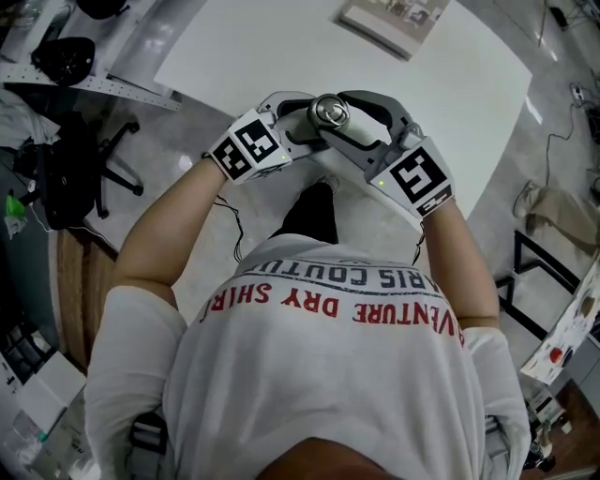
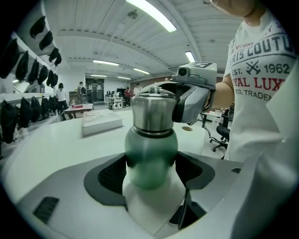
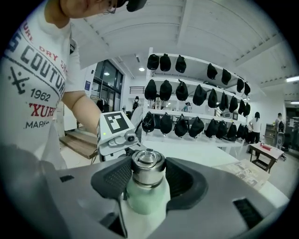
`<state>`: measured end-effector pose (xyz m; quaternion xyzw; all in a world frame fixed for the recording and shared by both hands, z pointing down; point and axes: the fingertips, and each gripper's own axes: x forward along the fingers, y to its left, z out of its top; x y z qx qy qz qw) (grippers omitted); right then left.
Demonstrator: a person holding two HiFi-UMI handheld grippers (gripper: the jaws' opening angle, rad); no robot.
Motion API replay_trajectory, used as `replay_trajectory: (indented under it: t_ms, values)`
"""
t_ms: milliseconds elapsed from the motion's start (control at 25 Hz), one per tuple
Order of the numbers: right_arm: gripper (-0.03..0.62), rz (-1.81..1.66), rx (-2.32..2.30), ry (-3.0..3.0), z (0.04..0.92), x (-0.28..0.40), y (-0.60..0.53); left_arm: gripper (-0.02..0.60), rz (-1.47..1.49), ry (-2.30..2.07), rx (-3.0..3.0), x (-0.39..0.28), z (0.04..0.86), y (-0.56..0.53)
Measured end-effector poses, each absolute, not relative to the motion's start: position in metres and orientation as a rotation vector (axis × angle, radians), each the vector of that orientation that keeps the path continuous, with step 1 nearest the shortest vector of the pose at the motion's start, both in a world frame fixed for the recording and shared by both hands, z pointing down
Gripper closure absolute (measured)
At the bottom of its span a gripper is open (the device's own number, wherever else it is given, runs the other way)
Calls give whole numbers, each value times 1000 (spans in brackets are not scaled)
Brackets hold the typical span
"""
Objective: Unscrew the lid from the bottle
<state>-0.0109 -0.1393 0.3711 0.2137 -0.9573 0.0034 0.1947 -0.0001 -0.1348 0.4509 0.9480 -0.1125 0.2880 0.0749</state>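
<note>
A bottle with a pale green body [image 2: 152, 156] and a steel lid [image 2: 153, 112] is held upright between both grippers, just off the near edge of the white table [image 1: 394, 84]. In the head view only the lid's top [image 1: 330, 112] shows. My left gripper [image 2: 152, 164] is shut on the green body, one pad on each side. My right gripper [image 3: 147, 173] is shut on the steel lid [image 3: 147, 169], above the green body [image 3: 146, 198]. From above, the left gripper [image 1: 296, 122] and right gripper [image 1: 354, 120] meet at the bottle from opposite sides.
A flat book or box [image 1: 392, 21] lies at the table's far side, also visible as the white box [image 2: 100, 123]. A black office chair [image 1: 89, 164] stands at the left. Shelves of black caps [image 3: 196, 95] line the wall.
</note>
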Motion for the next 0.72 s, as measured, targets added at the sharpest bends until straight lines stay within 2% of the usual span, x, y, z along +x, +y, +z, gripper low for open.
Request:
replay_trajectory:
  t_ms: [720]
  values:
    - [365,-49,22,-2726,367,-13,-134,235,1123,389,2893,-1,453,-130]
